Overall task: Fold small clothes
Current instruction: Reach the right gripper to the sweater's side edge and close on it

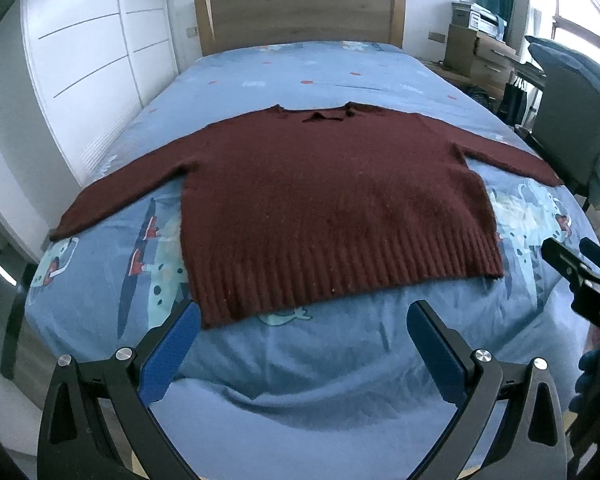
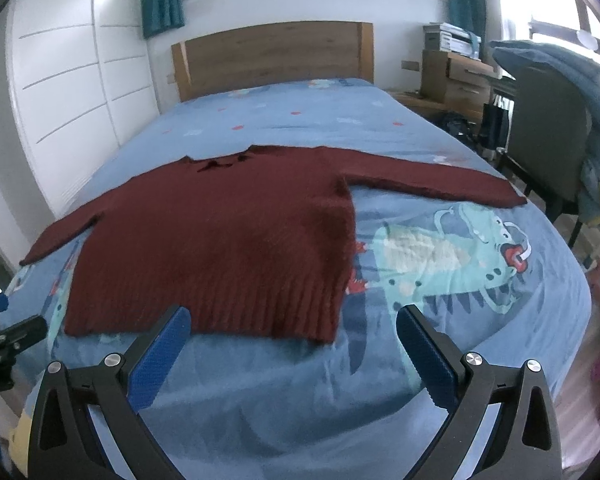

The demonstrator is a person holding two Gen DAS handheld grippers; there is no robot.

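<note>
A dark red knitted sweater (image 1: 320, 200) lies flat on the bed, neck toward the headboard, both sleeves spread out sideways. It also shows in the right wrist view (image 2: 220, 240). My left gripper (image 1: 304, 316) is open and empty, hovering just in front of the ribbed hem. My right gripper (image 2: 292, 320) is open and empty, near the hem's right corner. The right gripper also shows in the left wrist view (image 1: 568, 256) at the right edge. The left gripper shows in the right wrist view (image 2: 8, 320) at the left edge.
The bed (image 1: 340, 364) has a blue sheet with a dinosaur print (image 2: 452, 264). A wooden headboard (image 1: 300, 16) stands at the far end. A white wardrobe (image 1: 88, 64) is on the left. A chair (image 2: 548, 140) draped with blue bedding and wooden drawers (image 2: 456, 80) stand on the right.
</note>
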